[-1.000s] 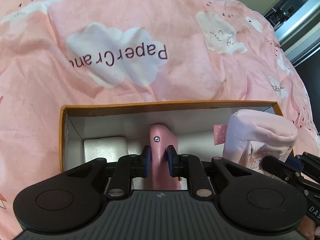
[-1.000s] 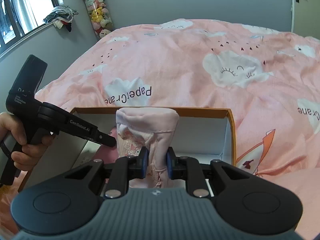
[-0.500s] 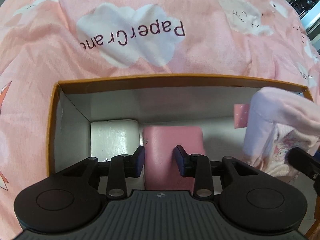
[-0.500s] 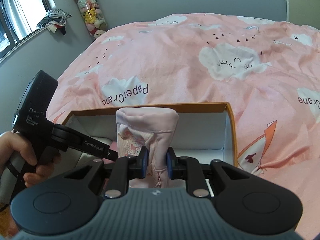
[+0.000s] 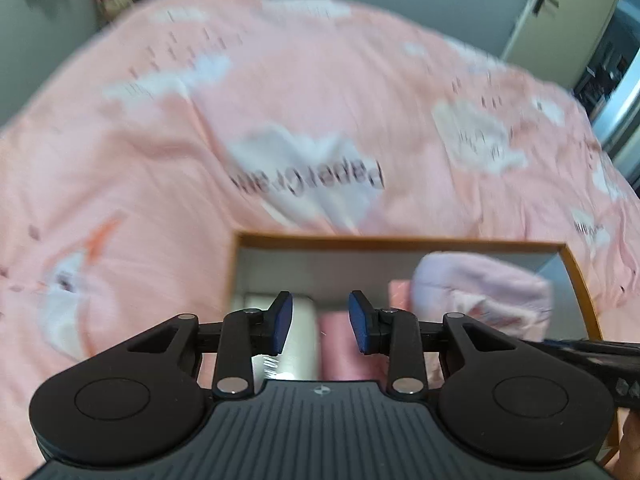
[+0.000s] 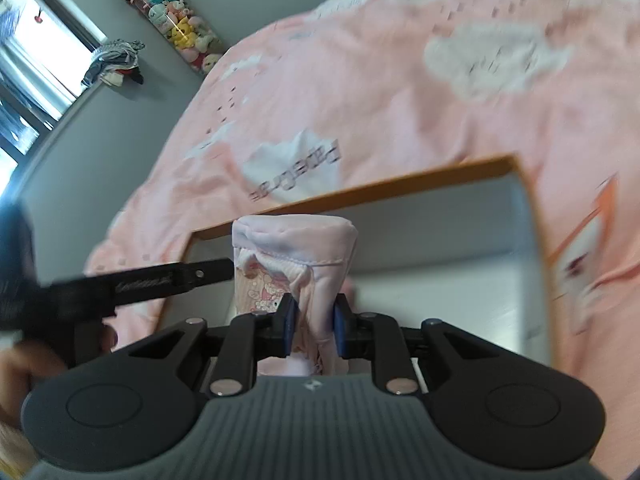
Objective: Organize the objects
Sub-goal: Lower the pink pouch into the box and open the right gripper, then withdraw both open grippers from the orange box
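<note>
The step in hand looks like setting the rolled pink cloth down into the box beside the items already there. To do it well, lower the roll upright into the free space on the box's right side, keep it clear of the box wall, and let go only once its base rests on the floor of the box, or it is likely to topple or unroll.

Nearest the right wrist camera, the right gripper (image 6: 311, 330) has its jaws closed tightly on the lower part of the rolled pink cloth (image 6: 294, 254), which stands upright between the pads, its printed side facing left. In the left wrist view, the left gripper (image 5: 320, 322) is wide open and holds nothing; it hangs above the box with its pads touching nothing.

Just beyond its pads, a white bundle (image 5: 298, 344) and a pink bundle (image 5: 344, 344) lie side by side at the left end of the box (image 5: 400, 243), an orange-rimmed box with pale inner walls. The box rests on a pink bedspread (image 5: 120, 160) printed with white clouds, which stretches away behind it. Both views are blurred by motion.
</note>
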A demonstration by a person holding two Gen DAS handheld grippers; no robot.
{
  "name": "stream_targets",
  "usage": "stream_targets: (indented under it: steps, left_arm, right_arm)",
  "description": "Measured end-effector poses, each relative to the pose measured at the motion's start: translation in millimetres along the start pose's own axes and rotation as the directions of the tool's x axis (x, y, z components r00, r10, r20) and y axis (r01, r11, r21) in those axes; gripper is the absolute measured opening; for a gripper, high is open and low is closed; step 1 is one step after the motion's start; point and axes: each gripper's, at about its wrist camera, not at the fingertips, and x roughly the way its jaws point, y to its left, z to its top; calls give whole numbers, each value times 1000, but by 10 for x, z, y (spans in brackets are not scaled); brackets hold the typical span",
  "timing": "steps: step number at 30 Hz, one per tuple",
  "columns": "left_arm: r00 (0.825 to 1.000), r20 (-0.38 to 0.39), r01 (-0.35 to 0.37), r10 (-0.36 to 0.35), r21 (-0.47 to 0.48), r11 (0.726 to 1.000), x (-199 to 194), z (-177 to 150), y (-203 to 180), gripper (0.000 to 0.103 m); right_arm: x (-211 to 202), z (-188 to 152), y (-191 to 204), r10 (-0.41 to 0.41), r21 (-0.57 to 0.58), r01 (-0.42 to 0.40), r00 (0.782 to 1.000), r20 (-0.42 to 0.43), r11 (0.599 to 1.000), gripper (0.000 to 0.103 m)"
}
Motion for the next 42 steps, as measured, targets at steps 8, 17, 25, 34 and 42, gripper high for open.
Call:
stream_targets:
  steps: [8, 17, 25, 34, 42]
  left_arm:
    - [992, 123, 12, -10, -8, 1000, -185, -233, 61, 38]
    - [991, 130, 33, -26, -51, 998, -132, -404, 95, 38]
    - [990, 135, 38, -31, -53, 998, -150, -507, 29, 38]
    - [987, 161, 29, -22, -38, 999, -324, -499, -51, 38]
    - [971, 238, 40, -32, -27, 999, -760, -585, -237, 38]
  right_arm:
    - [507, 34, 71, -11, 58, 20, 988, -154, 998, 21]
    - [840, 95, 65, -71, 20, 77, 975, -211, 997, 23]
    - [955, 101, 175, -179, -116, 160, 969, -169, 980, 32]
    - [770, 79, 339, -242, -214, 215, 964, -110, 953, 52]
    - [9, -183, 618, -182, -359, 200, 980, 83, 912, 55]
